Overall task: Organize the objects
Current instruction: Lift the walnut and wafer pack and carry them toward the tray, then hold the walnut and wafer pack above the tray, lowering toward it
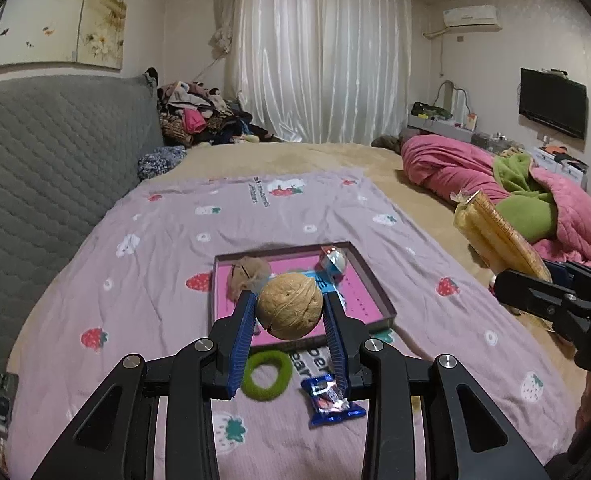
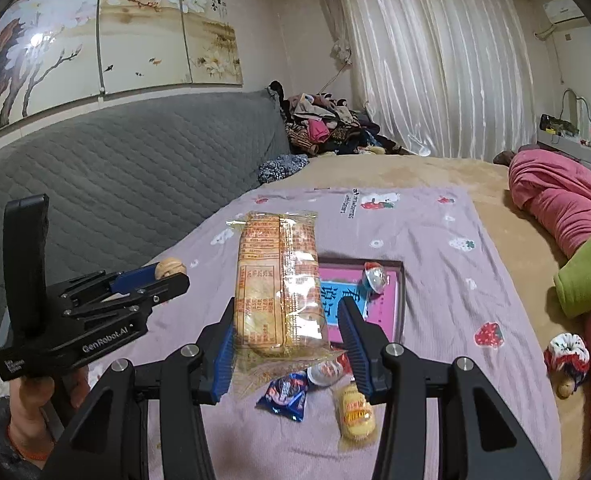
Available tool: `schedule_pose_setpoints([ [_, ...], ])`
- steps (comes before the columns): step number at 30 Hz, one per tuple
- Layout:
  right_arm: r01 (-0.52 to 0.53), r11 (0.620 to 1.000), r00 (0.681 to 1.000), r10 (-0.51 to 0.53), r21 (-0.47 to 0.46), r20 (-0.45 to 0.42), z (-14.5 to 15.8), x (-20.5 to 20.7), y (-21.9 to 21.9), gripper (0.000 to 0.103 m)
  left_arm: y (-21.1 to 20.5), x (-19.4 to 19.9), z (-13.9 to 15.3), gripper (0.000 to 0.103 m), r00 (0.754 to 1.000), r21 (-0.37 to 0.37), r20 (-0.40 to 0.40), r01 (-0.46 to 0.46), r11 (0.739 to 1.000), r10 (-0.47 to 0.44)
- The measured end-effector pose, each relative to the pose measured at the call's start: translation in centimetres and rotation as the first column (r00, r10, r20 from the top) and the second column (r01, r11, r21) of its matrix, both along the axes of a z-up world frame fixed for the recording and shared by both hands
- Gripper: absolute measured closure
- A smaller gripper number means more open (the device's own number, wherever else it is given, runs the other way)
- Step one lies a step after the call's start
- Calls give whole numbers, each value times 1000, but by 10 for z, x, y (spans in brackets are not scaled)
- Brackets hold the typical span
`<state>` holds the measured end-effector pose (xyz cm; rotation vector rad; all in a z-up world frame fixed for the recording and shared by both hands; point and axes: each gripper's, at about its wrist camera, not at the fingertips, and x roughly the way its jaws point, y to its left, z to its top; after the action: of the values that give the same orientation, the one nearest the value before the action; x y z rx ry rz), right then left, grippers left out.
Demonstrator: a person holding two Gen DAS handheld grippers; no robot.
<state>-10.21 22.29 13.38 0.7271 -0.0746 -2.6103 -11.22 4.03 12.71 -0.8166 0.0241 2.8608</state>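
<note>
Left tongs (image 1: 289, 308) clamped on a walnut (image 1: 289, 306), right tongs (image 2: 285, 320) pinching a cracker pack (image 2: 279, 280), both raised.

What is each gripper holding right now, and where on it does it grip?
The left gripper holds a walnut, pinched across its middle. The right gripper holds a long yellow snack packet, gripped by the sides of its lower end.

You are working in a home bedroom. You see a wide bed (image 1: 295, 152) with a lilac strawberry sheet (image 1: 255, 216), a grey quilted headboard (image 1: 55, 152) and a pink quilt (image 1: 475, 172). White curtains (image 1: 323, 52) cover the window, clothes (image 1: 195, 116) are piled in the corner, and a television (image 1: 552, 102) and an air conditioner (image 1: 471, 16) hang on the wall
</note>
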Motion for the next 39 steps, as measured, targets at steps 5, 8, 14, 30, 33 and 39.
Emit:
schedule_pose_setpoints([
  [5, 1, 1000, 1000, -1, -2, -19, 11, -13, -3, 55, 0, -16, 3, 67, 1000, 1, -3, 3, 1000, -3],
  [8, 9, 1000, 999, -8, 11, -36, 16, -22, -5, 55, 2, -28, 2, 67, 1000, -13, -12, -3, 1000, 3],
  [14, 19, 1000, 999, -19, 0, -48, 16, -45, -5, 55, -2, -61, -7, 67, 1000, 10, 5, -3, 1000, 3],
  [30, 43, 999, 999, -43, 3, -10, -42, -132, -10, 55, -2, -157, -68, 67, 999, 28, 37, -10, 1000, 9],
  [33, 44, 999, 999, -44, -10, 5, -56, -149, -10, 55, -2, -177, -83, 67, 999, 24, 50, -19, 1000, 18],
  [39, 65, 998, 998, -65, -18, 1, -77, -177, -7, 55, -8, -207, -115, 67, 997, 46, 77, -25, 999, 21],
])
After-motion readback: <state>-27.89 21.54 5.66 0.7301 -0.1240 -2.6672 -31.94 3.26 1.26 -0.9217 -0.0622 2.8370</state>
